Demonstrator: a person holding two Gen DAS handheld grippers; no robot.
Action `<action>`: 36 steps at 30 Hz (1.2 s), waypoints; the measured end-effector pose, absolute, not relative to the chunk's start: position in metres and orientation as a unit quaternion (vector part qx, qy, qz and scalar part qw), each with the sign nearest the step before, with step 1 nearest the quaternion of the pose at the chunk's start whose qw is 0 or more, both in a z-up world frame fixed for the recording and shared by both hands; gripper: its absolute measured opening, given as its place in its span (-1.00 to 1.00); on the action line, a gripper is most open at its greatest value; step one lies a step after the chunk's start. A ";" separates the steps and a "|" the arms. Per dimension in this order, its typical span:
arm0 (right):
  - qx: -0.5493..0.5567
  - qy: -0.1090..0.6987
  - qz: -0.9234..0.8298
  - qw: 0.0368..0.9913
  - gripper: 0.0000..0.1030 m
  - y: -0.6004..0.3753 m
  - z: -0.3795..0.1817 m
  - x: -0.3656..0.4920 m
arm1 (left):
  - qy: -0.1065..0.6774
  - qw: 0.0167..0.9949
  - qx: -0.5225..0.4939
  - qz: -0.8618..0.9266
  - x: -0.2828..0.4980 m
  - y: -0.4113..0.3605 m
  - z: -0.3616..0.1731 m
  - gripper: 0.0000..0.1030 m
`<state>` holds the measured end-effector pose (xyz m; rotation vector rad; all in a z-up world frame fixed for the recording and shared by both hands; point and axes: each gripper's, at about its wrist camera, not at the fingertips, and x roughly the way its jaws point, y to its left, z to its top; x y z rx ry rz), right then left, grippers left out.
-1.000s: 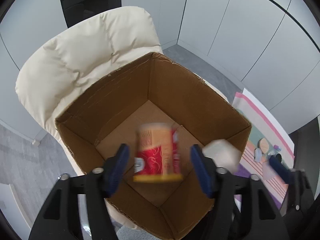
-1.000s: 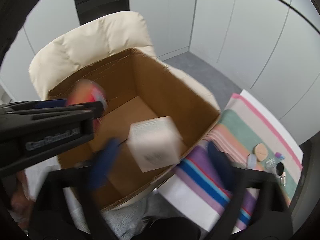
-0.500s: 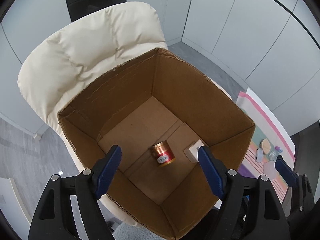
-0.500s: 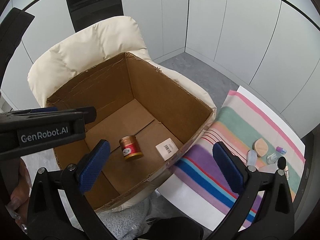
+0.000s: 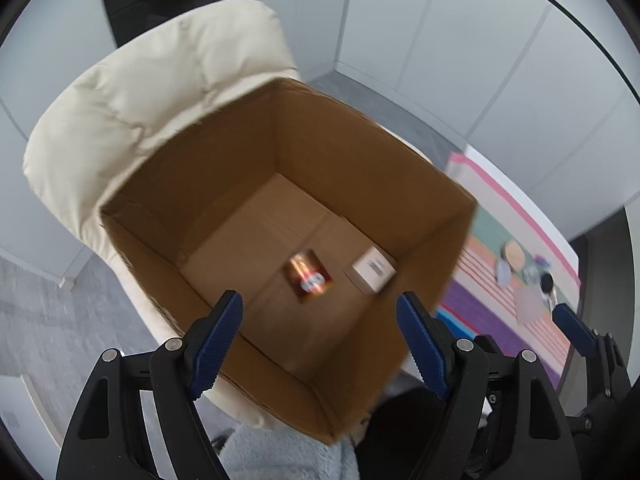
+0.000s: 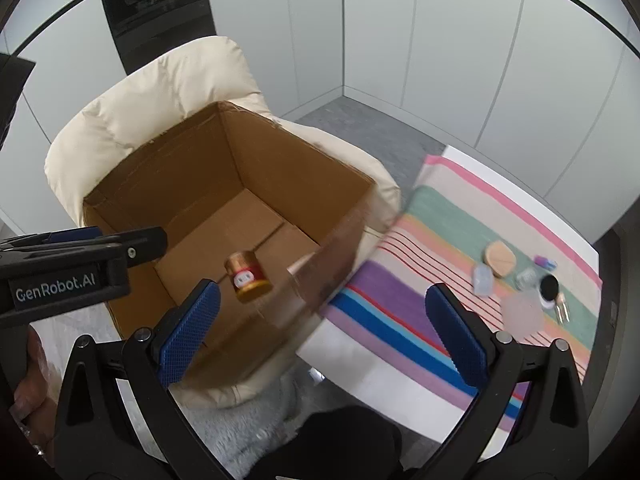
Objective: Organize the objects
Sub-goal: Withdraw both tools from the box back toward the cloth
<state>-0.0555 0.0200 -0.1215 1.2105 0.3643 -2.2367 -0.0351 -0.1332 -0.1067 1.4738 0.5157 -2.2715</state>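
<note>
The can (image 5: 309, 276) and white carton (image 5: 374, 269) lie apart on the floor of the box (image 5: 192, 184), which sits on our cream chair (image 5: 132, 92). Our left gripper (image 5: 320, 344) and right gripper (image 6: 324, 332) hang above, jaws wide, empty. Small items (image 6: 500, 258) sit on the striped cloth (image 6: 400, 312).

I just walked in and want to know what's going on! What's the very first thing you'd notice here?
A big open cardboard box sitting on a puffy cream chair grabs the eye first. On its floor lie a small copper-coloured can and, beside it near the corner, a little white box. To the right, a bright striped cloth on the table holds a few small bits and bobs.
</note>
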 end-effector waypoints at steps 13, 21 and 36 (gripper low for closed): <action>0.469 0.109 -0.842 0.245 1.00 0.087 -0.121 -0.027 | 0.139 0.133 0.540 -0.820 -0.017 -0.059 -0.107 0.57; 0.472 0.104 -0.843 0.236 1.00 0.099 -0.125 -0.022 | 0.116 0.125 0.531 -0.830 -0.017 -0.041 -0.106 0.57; 0.487 0.074 -0.851 0.182 1.00 0.156 -0.140 -0.035 | 0.030 0.047 0.505 -0.861 -0.028 0.028 -0.098 0.64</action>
